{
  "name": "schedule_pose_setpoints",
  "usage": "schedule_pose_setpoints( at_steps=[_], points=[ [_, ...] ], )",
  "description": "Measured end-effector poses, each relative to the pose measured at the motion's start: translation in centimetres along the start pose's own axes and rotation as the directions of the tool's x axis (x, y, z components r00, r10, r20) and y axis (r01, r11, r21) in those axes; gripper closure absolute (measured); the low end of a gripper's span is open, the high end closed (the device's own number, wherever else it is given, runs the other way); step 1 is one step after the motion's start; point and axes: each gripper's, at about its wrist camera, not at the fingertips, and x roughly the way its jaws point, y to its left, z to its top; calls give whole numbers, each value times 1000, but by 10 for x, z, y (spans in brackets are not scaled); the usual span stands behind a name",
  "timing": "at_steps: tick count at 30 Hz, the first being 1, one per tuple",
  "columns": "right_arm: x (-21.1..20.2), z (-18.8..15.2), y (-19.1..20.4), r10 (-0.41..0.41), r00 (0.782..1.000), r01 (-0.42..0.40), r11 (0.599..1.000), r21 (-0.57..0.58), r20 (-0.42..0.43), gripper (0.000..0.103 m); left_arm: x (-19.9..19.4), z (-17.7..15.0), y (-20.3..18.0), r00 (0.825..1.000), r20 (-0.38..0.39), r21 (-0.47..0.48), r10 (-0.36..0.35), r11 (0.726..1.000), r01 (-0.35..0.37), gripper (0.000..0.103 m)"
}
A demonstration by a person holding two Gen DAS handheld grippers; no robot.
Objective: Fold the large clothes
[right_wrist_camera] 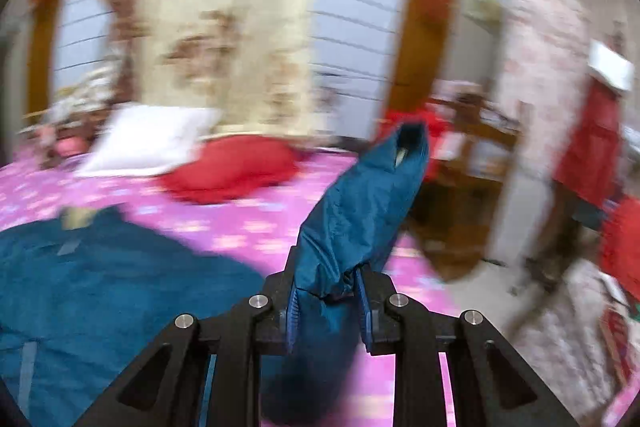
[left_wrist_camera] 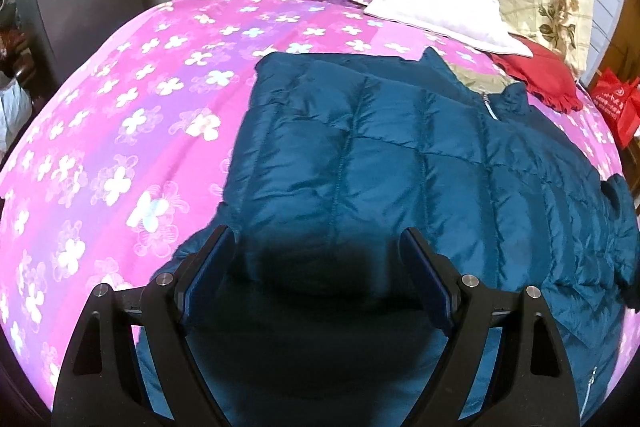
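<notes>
Item: teal quilted down jacket, spread on pink floral bedsheet. Right gripper: clamped on lifted sleeve. Left gripper: jaws wide, empty, above hem. Step: sleeve fold-in. Next: likely carry sleeve across jacket body, then release

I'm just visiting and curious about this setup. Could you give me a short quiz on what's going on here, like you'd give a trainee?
1. True or false: the left gripper is clamped on the blue jacket.
2. What does the right gripper hold? A) the red cloth B) a sleeve of the jacket C) the white pillow
3. What pattern is on the pink bedspread?

Key:
1. False; its fingers are spread apart above the jacket.
2. B
3. White flowers.
</notes>
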Motion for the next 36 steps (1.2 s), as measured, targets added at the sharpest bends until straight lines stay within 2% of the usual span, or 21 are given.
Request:
schedule_pose_setpoints(
  at_steps=[3,5,8,9,10,12,13,14,16,18,20,22,24,26,27,29,30,33,35,36],
  points=[
    [11,-10,84,157,987,-157,987,-38,-27,80,0,3,6,1000,-3,-14,-4,1000,4,18],
    [21,-18,134,244,969,-246,968,-44,-51,80,0,5,10,1000,-7,-22,-8,1000,8,18],
    [35,-32,198,360,930,-363,931,-37,-82,80,3,8,17,1000,-20,-40,-16,999,15,18],
    [40,-38,213,409,908,-412,911,-17,-90,80,3,9,18,999,-23,-47,-23,999,22,18],
    [46,-44,227,475,874,-476,879,15,-104,80,3,10,19,999,-24,-55,-29,998,28,18],
    [53,-56,245,548,828,-545,837,60,-118,80,4,12,20,999,-25,-63,-29,998,28,18],
    [58,-61,249,577,808,-572,817,77,-122,80,4,13,21,999,-26,-65,-28,998,26,18],
    [60,-64,254,590,797,-584,807,85,-131,80,5,13,21,999,-28,-68,-29,997,27,18],
    [58,-68,262,590,795,-585,807,75,-143,67,6,14,20,999,-29,-71,-30,997,28,18],
    [47,-67,258,619,777,-615,785,72,-119,34,6,14,20,999,-28,-73,-32,997,29,18],
    [34,-65,252,612,784,-611,790,45,-107,24,6,14,20,999,-24,-82,-44,996,42,18],
    [20,-65,239,611,782,-614,789,19,-124,24,4,14,17,998,-18,-82,-62,995,61,18],
    [5,-73,224,526,831,-539,842,-32,-182,24,2,13,12,996,-6,-69,-85,994,85,18],
    [-2,-84,208,464,851,-490,870,-56,-247,24,-1,12,4,992,16,-46,-124,991,124,18],
    [-6,-93,201,442,855,-473,879,-58,-272,24,-5,12,-2,985,35,-27,-168,985,169,18],
    [-11,-115,179,423,855,-454,890,-38,-301,24,-9,12,-13,972,55,7,-230,973,230,18],
    [-11,-124,170,423,853,-449,893,-17,-307,24,-10,12,-23,959,61,30,-278,961,276,18],
    [-1,-154,149,425,841,-418,904,96,-335,23,-10,15,-51,929,69,117,-364,928,355,18],
    [-1,-155,147,424,846,-414,904,105,-324,23,-5,15,-66,930,76,164,-358,925,343,18],
    [-1,-155,149,420,846,-415,905,89,-329,18,2,15,-73,937,77,179,-340,929,323,18]
  ],
)
